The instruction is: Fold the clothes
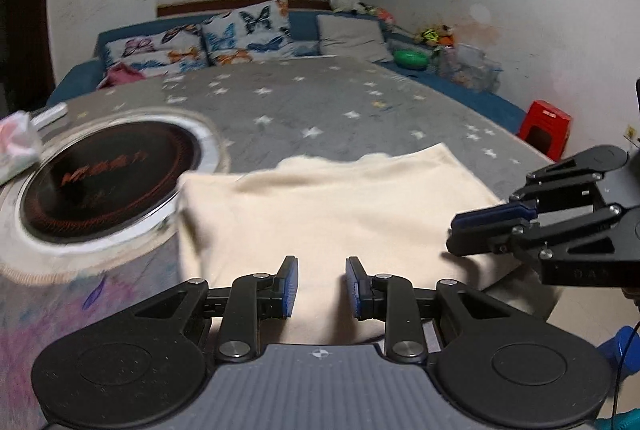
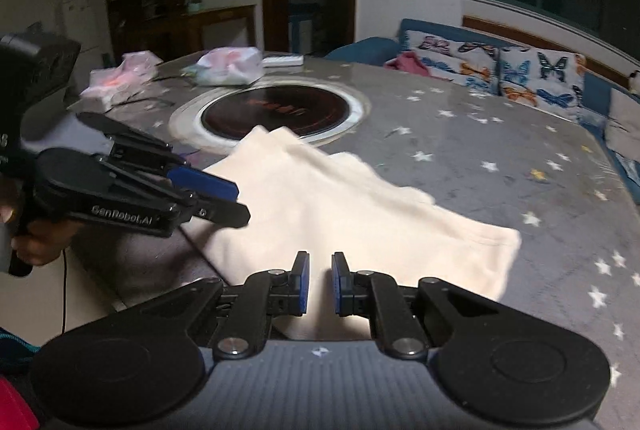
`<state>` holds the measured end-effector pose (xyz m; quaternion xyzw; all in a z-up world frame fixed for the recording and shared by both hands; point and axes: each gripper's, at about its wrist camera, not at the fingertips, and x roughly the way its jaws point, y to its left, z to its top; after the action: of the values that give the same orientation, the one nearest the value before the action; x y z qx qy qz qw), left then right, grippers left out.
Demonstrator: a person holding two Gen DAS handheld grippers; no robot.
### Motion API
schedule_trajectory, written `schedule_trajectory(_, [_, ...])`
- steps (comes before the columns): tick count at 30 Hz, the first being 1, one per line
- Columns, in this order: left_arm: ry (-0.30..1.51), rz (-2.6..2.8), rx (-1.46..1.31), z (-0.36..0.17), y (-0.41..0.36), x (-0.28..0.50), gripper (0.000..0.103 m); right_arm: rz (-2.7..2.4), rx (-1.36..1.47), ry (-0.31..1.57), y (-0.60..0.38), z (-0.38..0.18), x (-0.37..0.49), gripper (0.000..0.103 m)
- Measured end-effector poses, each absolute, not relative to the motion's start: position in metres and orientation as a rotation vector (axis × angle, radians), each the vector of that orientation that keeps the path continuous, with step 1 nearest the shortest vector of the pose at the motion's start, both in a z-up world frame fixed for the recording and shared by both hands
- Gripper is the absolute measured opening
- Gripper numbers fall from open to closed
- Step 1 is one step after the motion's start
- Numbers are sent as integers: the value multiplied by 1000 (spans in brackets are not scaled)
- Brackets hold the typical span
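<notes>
Left black two-finger gripper (image 1: 321,286): blue ribbed pads (image 1: 290,286), scissor-link arms with silver pivot screws, two round black discs, grey ribbed housing bearing a small cross mark. Right black two-finger gripper (image 2: 320,283): same build. White "GenRobot.AI" lettering (image 2: 127,220) on the left unit's side. Thin black cable (image 2: 64,294) hangs below the person's hand (image 2: 36,242).

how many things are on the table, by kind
cream garment: 1
round inset cooktop: 1
plastic bags and: 2
white remote-like object: 1
total: 5
</notes>
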<state>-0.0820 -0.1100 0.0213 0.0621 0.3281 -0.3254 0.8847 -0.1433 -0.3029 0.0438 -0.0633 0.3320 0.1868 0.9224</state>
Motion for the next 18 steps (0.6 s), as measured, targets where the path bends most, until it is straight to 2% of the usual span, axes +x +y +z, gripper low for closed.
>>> schedule_trajectory(4, [696, -681, 90, 19, -100, -85, 29, 398, -160, 710, -298, 33, -145, 10])
schedule_trajectory(18, [725, -720, 15, 32, -87, -97, 29, 435, -208, 741, -304, 48, -155, 10])
